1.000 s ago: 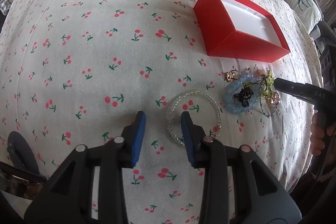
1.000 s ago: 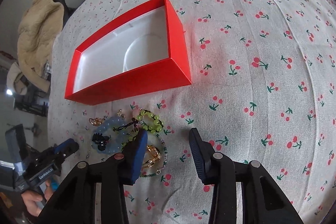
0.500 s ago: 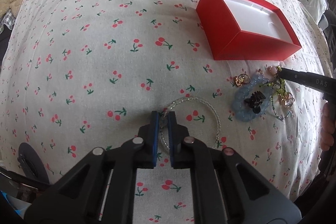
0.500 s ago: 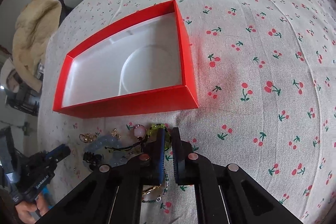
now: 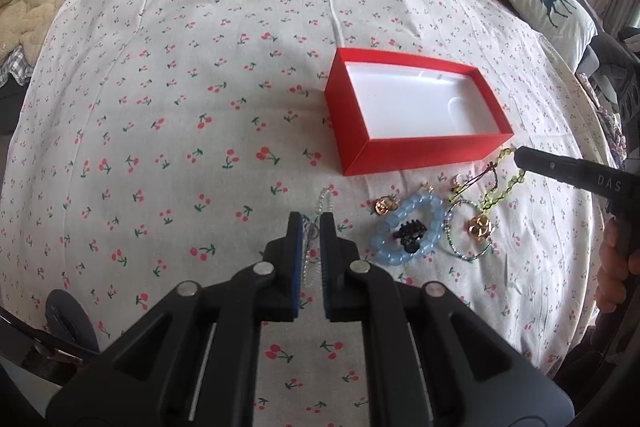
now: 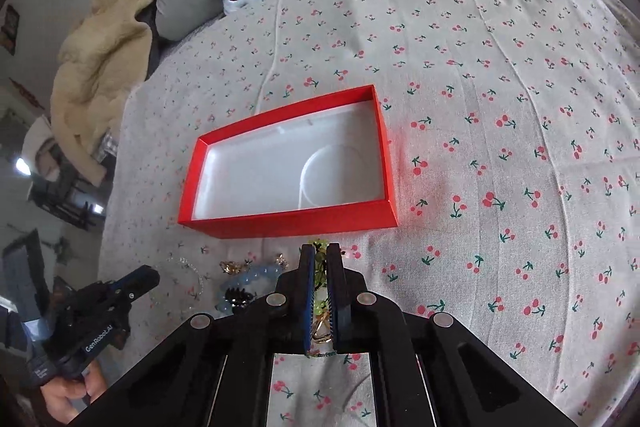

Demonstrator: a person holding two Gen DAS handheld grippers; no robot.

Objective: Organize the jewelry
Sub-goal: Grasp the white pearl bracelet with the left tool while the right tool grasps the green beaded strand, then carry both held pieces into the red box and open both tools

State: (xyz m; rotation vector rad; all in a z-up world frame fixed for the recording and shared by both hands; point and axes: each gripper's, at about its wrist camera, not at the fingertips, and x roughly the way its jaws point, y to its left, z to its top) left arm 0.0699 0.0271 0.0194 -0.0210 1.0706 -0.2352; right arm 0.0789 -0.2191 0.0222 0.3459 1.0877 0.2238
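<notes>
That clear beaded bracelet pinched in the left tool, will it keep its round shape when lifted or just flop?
Probably flop: the clear beaded bracelet already hangs as a narrow strand from the left gripper, not a ring. It looks light, since the thin pinch carries it. The smooth beads might slip between the pads.

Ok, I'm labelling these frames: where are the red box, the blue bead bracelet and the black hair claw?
red box (image 5: 400, 155): left wrist view, near outer wall.
blue bead bracelet (image 5: 434, 205): left wrist view, upper right beads.
black hair claw (image 5: 410, 235): left wrist view, body.
</notes>
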